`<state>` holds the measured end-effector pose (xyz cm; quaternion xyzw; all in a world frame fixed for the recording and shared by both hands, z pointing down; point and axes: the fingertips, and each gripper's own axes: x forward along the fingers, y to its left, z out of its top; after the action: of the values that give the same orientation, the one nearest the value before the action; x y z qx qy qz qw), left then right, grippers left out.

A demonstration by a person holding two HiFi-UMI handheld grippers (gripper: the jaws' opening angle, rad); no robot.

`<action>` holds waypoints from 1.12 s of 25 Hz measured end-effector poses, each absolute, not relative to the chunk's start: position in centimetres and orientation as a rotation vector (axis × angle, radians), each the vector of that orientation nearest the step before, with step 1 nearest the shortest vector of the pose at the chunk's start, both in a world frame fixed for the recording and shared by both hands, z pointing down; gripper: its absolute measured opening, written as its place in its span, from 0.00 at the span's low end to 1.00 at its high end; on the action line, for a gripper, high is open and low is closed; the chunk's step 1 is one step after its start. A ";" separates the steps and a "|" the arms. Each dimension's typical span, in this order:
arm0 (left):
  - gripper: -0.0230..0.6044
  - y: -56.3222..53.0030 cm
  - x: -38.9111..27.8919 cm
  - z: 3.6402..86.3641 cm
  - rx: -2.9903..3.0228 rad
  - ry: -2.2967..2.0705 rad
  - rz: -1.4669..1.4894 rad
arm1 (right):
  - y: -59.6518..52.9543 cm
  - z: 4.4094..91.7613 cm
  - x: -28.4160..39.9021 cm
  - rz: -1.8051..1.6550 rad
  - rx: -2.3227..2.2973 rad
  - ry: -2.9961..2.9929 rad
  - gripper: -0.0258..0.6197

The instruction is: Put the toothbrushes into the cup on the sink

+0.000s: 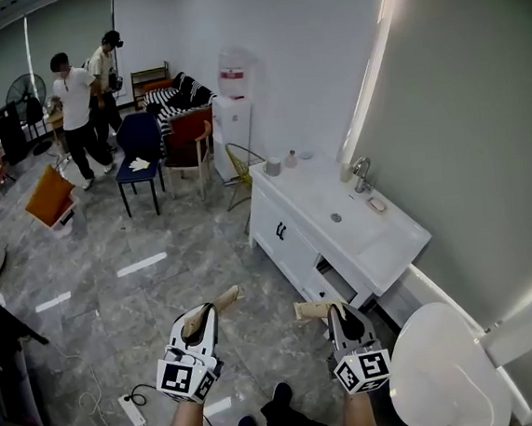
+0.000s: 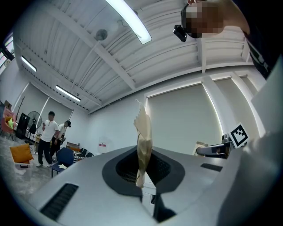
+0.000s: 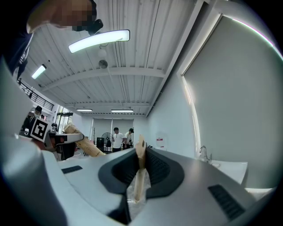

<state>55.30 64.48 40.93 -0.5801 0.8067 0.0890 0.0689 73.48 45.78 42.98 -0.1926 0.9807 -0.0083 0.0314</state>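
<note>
In the head view I stand back from the white sink counter (image 1: 381, 243), which carries a faucet (image 1: 362, 170) and a grey cup (image 1: 273, 166) at its far end. My left gripper (image 1: 204, 318) is shut on a toothbrush in tan paper wrapping (image 1: 220, 302), which pokes up and to the right. My right gripper (image 1: 336, 311) is shut on a second wrapped toothbrush (image 1: 307, 311), which points left. In the left gripper view the wrapped brush (image 2: 143, 140) stands upright between the jaws. The right gripper view shows its brush (image 3: 140, 164) clamped likewise, with the faucet (image 3: 202, 152) far off.
A white toilet (image 1: 447, 370) sits at my right. A water dispenser (image 1: 234, 117) stands beyond the counter, with a blue chair (image 1: 139, 154) and a red one (image 1: 190, 142) near it. Two people (image 1: 81, 94) stand at the back. A power strip (image 1: 132, 409) lies on the grey floor.
</note>
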 end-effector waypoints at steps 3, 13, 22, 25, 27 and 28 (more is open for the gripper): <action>0.08 64.0 54.9 40.7 -1.747 2.424 0.269 | 45.4 42.6 73.0 -0.021 -0.586 3.020 0.12; 0.08 61.2 52.3 41.0 -1.708 2.434 0.257 | 41.8 43.2 69.5 -0.024 -0.533 3.016 0.12; 0.08 58.6 49.8 41.7 -1.686 2.455 0.258 | 38.9 44.0 66.3 -0.038 -0.498 3.018 0.12; 0.08 57.5 49.1 42.0 -1.687 2.462 0.258 | 37.8 44.3 65.7 -0.039 -0.501 3.021 0.12; 0.08 56.6 48.5 42.2 -1.691 2.466 0.259 | 36.9 44.3 65.1 -0.038 -0.503 3.022 0.12; 0.08 56.2 48.2 42.3 -1.692 2.467 0.258 | 36.5 44.3 64.9 -0.036 -0.502 3.022 0.12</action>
<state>48.20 56.16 42.34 -0.5621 0.8197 0.0856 0.0692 64.87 36.50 44.35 -0.1638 0.9857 -0.0117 0.0388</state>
